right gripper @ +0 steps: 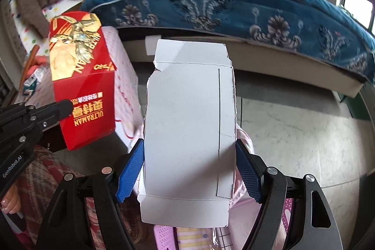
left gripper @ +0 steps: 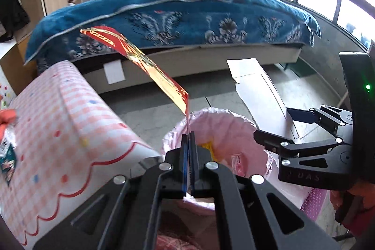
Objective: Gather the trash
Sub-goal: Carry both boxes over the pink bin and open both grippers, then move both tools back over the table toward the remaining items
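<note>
The left gripper (left gripper: 188, 135) has its fingers pinched tight on a red flattened carton (left gripper: 140, 62) above the pink-lined bin (left gripper: 234, 123). The right gripper (right gripper: 189, 156) holds its fingers wide, clamping a white flattened carton (right gripper: 187, 121) before the bed (right gripper: 234, 6).

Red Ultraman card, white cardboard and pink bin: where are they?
Red Ultraman card (right gripper: 79, 76): right wrist view, middle of its printed face.
White cardboard (right gripper: 187, 123): right wrist view, centre of the blank sheet.
Pink bin (left gripper: 234, 130): left wrist view, inner wall of its pink liner.
</note>
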The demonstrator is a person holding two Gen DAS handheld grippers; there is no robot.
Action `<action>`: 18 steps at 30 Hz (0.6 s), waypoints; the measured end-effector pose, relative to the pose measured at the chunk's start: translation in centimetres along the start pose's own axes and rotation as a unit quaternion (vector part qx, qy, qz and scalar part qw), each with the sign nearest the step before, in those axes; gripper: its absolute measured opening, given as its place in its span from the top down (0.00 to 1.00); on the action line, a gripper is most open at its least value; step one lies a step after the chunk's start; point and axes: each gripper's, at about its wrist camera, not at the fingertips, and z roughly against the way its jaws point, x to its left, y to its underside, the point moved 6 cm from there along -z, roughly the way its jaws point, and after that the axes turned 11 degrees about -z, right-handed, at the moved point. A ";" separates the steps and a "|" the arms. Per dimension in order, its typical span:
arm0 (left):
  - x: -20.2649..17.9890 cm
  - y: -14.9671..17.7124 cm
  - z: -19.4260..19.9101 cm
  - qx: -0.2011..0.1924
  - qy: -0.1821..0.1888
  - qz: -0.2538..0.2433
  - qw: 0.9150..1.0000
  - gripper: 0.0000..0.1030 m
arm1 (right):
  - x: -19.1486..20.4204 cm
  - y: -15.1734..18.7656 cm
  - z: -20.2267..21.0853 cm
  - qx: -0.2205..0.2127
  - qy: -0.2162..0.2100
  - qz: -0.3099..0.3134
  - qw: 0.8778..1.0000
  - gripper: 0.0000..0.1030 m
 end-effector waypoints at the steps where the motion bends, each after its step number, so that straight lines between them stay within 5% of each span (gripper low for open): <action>1: -0.1 -0.1 -0.4 0.002 0.005 -0.001 1.000 1.00 | -0.2 0.0 -0.1 0.001 0.000 -0.002 1.000 0.27; 5: 0.0 -0.1 -2.1 0.017 0.019 0.000 1.000 0.92 | -1.7 0.1 -1.4 0.019 -0.010 -0.013 1.000 0.25; 7: 0.6 0.2 -1.9 0.019 0.015 0.009 1.000 0.62 | -2.2 0.0 -1.9 0.026 -0.018 -0.024 0.999 0.21; 8: 1.1 0.4 -1.8 0.019 0.013 0.016 1.000 0.57 | -2.3 0.0 -2.0 0.027 -0.018 -0.027 0.999 0.16; 18: 6.3 1.5 3.7 -0.015 -0.048 0.084 0.995 0.53 | -0.9 -0.9 -0.1 0.005 -0.038 -0.043 0.998 0.16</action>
